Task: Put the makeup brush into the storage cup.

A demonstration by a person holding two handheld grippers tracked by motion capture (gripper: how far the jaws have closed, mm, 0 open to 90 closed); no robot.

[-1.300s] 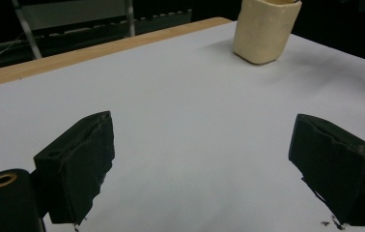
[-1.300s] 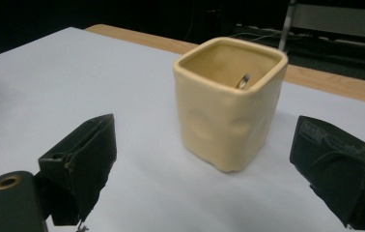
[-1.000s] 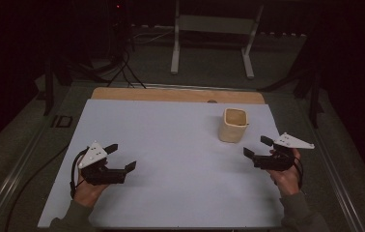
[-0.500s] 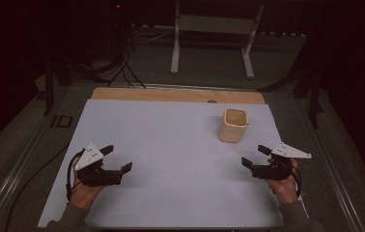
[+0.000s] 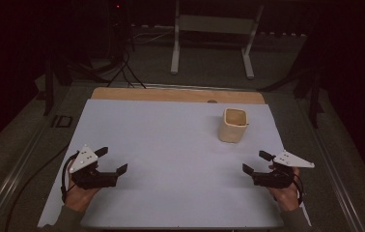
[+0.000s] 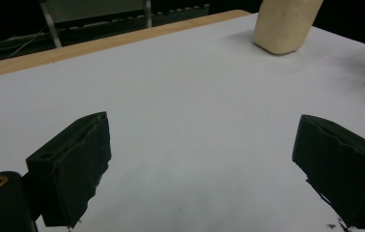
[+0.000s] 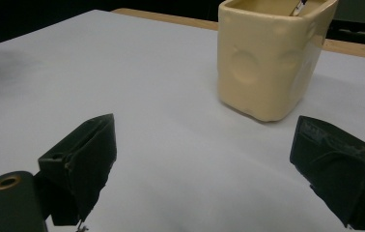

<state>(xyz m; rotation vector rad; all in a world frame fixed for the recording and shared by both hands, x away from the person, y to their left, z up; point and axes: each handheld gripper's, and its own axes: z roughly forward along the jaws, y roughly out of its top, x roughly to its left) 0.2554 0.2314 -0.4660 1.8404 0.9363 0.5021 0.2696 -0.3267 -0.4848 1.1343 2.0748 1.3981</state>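
A cream ceramic cup stands upright at the back right of the white sheet; a thin item pokes past its rim. My left gripper hovers low over the sheet's near left, open and holding nothing, with the cup far off ahead of its jaws. My right gripper is open and empty at the near right. In the right gripper view the cup stands a short way beyond the spread jaws, toward the right one.
A strip of wooden tabletop shows behind the sheet. A white metal stand and dark cables lie beyond the table. A small dark block sits off the sheet's left edge.
Both grippers have drawn back a little toward the near edge of the sheet, the right one more. Both stay open. The cup has not moved.
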